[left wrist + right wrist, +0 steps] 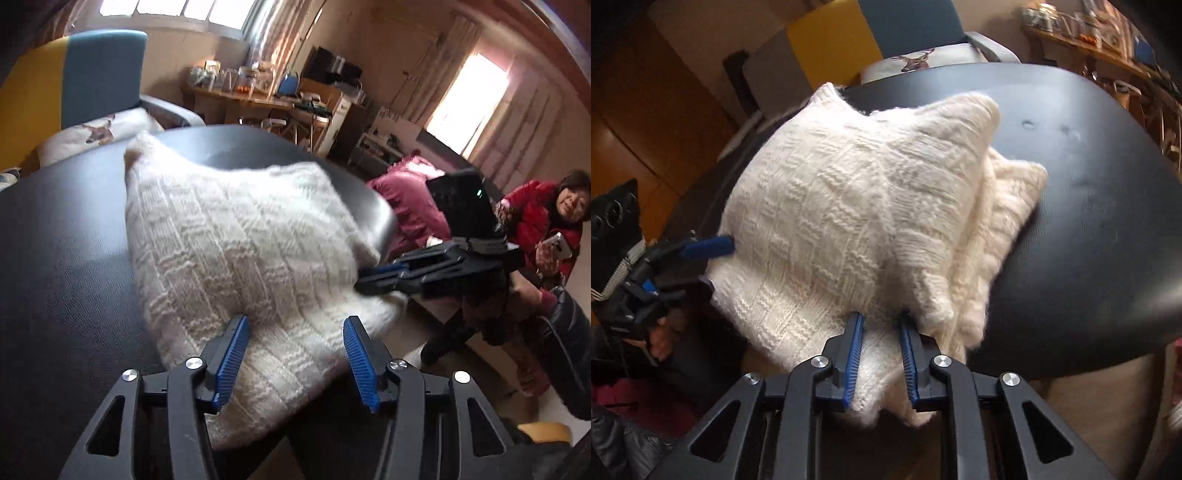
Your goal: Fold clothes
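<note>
- Your right gripper (pixel 881 325) has its jaws drawn in close on the near hem of the white knit sweater (pixel 857 206); wool fills the narrow gap between the blue pads, so it reads as pinching that edge.
- Your left gripper (pixel 293 332) stands wide apart, its pads straddling the sweater's near edge with nothing clamped between them.
- From each camera the other gripper shows at the sweater's side edge, its tip touching the wool.
- The sweater lies on the black table (pixel 1089 221), hard against the near rim, its hem spilling over that edge. It is already layered: an upper panel lies over a lower one that peeks out on the right.
- Its long axis runs from you toward the far rim, with the pinched hem nearest you.
- My judgement: a fold is under way, though the layers fit either a hem being lifted or one just laid down. Whichever it is, keep both near corners level so the layers stay square.
</note>
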`<state>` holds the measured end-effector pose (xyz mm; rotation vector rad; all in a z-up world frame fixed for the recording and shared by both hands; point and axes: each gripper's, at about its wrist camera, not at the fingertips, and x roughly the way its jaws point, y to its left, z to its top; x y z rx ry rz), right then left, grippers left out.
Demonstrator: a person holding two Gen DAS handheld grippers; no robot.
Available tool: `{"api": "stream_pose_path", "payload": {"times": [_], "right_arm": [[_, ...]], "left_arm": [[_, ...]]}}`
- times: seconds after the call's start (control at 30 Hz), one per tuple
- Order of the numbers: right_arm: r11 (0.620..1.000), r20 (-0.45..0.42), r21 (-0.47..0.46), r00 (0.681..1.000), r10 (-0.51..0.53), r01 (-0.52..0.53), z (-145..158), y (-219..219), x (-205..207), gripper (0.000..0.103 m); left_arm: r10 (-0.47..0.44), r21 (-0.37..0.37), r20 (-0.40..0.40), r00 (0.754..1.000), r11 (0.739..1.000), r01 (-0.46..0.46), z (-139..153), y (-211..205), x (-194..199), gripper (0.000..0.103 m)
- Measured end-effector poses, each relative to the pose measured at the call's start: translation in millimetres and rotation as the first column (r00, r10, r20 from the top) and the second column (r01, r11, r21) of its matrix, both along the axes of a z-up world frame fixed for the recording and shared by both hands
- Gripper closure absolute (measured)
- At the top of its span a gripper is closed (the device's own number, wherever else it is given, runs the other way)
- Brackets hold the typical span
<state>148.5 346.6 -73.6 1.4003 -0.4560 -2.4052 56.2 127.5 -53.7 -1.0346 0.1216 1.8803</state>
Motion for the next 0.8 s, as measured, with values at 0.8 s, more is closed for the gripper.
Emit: {"api": "stream_pose_path", "payload": {"times": [0.8], "right_arm": [[0.996, -0.243, 0.005, 0.966, -0.087, 0.091, 80.1, -3.9, -19.6, 0.078]], "left_arm": [[0.155, 0.114, -0.077, 0.985, 0.983, -0.146, 57.2, -0.1, -78.4, 0.046]]}}
